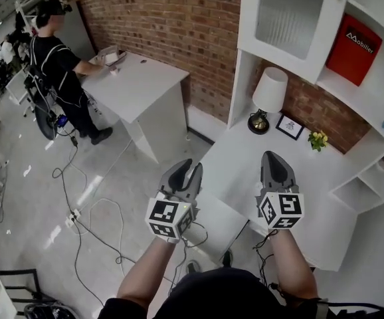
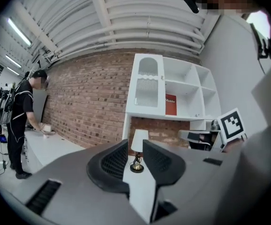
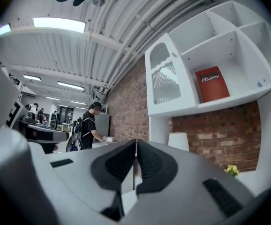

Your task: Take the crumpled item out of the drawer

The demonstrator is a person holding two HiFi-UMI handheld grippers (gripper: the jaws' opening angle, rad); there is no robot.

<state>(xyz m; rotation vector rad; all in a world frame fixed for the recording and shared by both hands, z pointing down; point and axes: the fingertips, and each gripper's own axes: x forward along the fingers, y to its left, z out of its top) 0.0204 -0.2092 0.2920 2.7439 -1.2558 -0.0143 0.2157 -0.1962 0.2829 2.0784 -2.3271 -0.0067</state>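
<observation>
No drawer and no crumpled item shows in any view. In the head view both grippers are held up side by side over the near edge of a white desk (image 1: 235,168). My left gripper (image 1: 189,166) has its jaws a little apart, and nothing is between them; in the left gripper view the left gripper (image 2: 135,146) frames a distant lamp (image 2: 138,146) through the gap. My right gripper (image 1: 272,155) is shut with its tips touching and holds nothing. In the right gripper view the right gripper (image 3: 135,144) shows only a thin seam between its pads.
On the desk stand a white lamp (image 1: 268,97), a small picture frame (image 1: 289,126) and yellow flowers (image 1: 318,139). White shelves above hold a red box (image 1: 353,40). A person (image 1: 59,65) works at another white table (image 1: 145,85). Cables (image 1: 92,224) lie on the floor.
</observation>
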